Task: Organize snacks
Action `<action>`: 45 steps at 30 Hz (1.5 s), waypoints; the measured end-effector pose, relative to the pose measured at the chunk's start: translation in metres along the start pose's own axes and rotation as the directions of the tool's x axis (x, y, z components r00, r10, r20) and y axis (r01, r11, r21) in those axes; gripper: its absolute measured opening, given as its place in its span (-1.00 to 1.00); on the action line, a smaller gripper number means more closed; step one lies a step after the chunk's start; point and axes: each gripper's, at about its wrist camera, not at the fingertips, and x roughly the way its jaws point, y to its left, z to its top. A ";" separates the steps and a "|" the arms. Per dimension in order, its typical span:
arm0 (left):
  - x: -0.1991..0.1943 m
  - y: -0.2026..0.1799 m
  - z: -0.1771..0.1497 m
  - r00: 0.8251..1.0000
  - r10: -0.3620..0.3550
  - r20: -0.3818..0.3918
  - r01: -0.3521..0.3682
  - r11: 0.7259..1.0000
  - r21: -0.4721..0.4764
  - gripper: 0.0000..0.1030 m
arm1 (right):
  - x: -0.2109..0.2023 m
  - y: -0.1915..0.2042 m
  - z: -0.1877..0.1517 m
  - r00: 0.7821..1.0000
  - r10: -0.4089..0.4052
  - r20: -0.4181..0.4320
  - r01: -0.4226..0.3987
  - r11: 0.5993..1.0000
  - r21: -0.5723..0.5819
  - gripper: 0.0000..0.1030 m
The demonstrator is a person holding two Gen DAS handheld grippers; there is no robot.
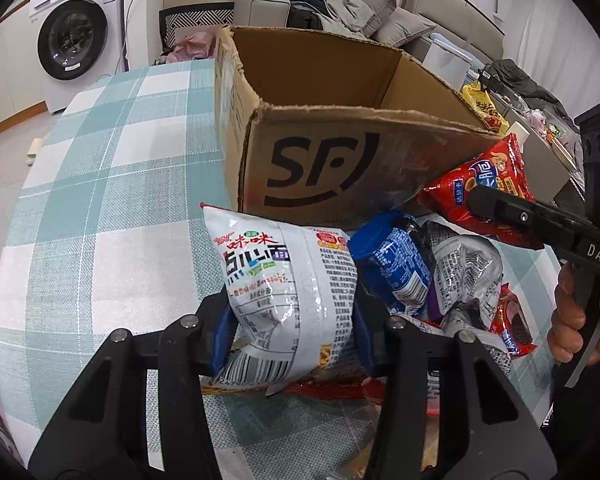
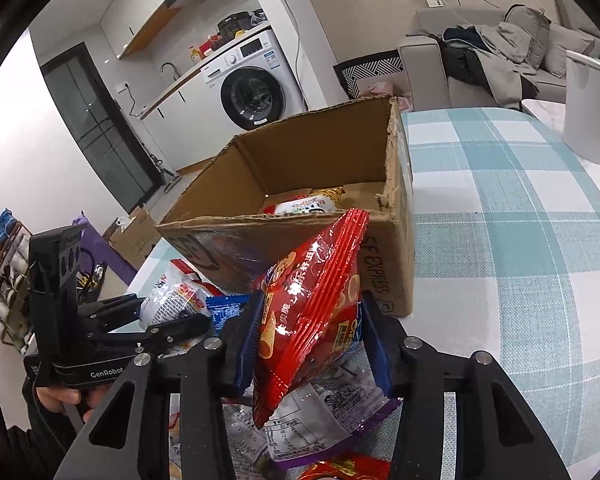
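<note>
**Both claws clamped on snack packets beside the open box**

The left claw [image 1: 290, 320] is clenched on a white crinkly noodle-snack packet [image 1: 288, 292], its blue pads pressed into both sides of the glossy film so the packet bulges above them. The right claw [image 2: 312, 344] grips a red cone-snack packet [image 2: 312, 308] the same way, holding it upright and slightly tilted, its crimped top edge pointing toward the cardboard box [image 2: 300, 184].

Just beyond and below both claws lies a loose heap of packets on the table [image 1: 112, 184]: a blue cookie packet [image 1: 396, 264], a silver foil packet [image 1: 468, 272] printed with small text, and a red cookie packet [image 1: 514, 324] at the heap's right side. The heap sits against the box's near wall.

The box is brown corrugated card with ragged, torn top edges and no flaps; it stands near the middle of the table, which is covered by a woven teal-and-white checked cloth.

The left wrist view shows the black logo on the box's near wall and the right claw with the hand [image 1: 580, 320] on its handle, but not the box floor. The right wrist view looks over the rim and shows a few packets [image 2: 308, 204] already lying inside, plus the left claw's black body at the table's left edge.
</note>
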 end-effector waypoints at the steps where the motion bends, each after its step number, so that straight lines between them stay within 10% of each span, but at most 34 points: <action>1: -0.002 0.000 0.000 1.000 0.000 0.004 0.000 1.000 0.001 -0.12 | -0.001 0.001 0.000 1.000 0.004 0.002 -0.004 1.000 -0.004 -0.10; 45: -0.105 -0.021 0.009 0.971 -0.040 0.238 0.047 0.999 -0.024 -0.12 | -0.060 0.022 0.013 0.987 0.050 0.151 -0.046 0.998 -0.031 -0.10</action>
